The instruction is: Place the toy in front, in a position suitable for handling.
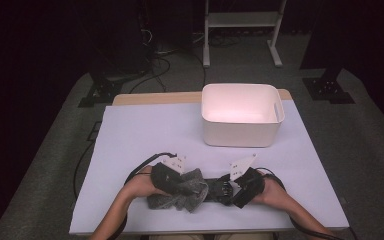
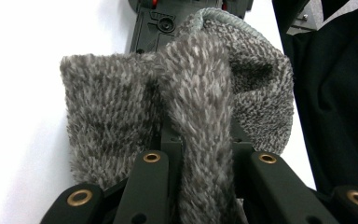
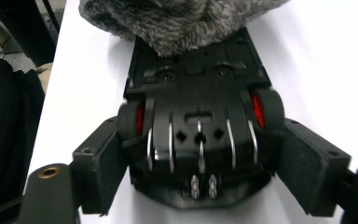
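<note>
Floor, left: a grey carpeted floor point(image 1: 45, 165) is seen beside the table, with black cables point(image 1: 82, 165) trailing down along the left edge.
Stand base, far left: a black metal foot point(image 1: 100, 90) is set on the floor beyond the table's far-left corner.
Table: a pale lilac-white surface point(image 1: 145, 130) is laid over a wooden top, of which a strip point(image 1: 150, 98) is left bare along the far edge.
Left gripper point(image 1: 172, 181): held in the left hand point(image 1: 142, 185) at the near edge, left of centre; its jaws are pressed together on a fold of the grey cloth.
Grey cloth point(image 2: 196, 88): a fuzzy knitted piece, bunched on the table at the near middle, pinched by the left gripper and draped over one end of the toy car.
Toy car point(image 3: 198, 121): a black car lying upside down, its underside and red-hubbed wheels turned up, just right of the cloth and between the two grippers.
Right gripper point(image 1: 232, 187): held in the right hand point(image 1: 270, 192) at the near edge, right of centre; its jaws are spread wide on either side of the car's end, and whether the pads press on the car cannot be told.
Bin: a white plastic tub point(image 1: 242, 132) is stood at the far right of the table, well apart from the grippers.
Room, far: a white frame point(image 1: 242, 20) is stood on the floor behind the table, before a dark background.
</note>
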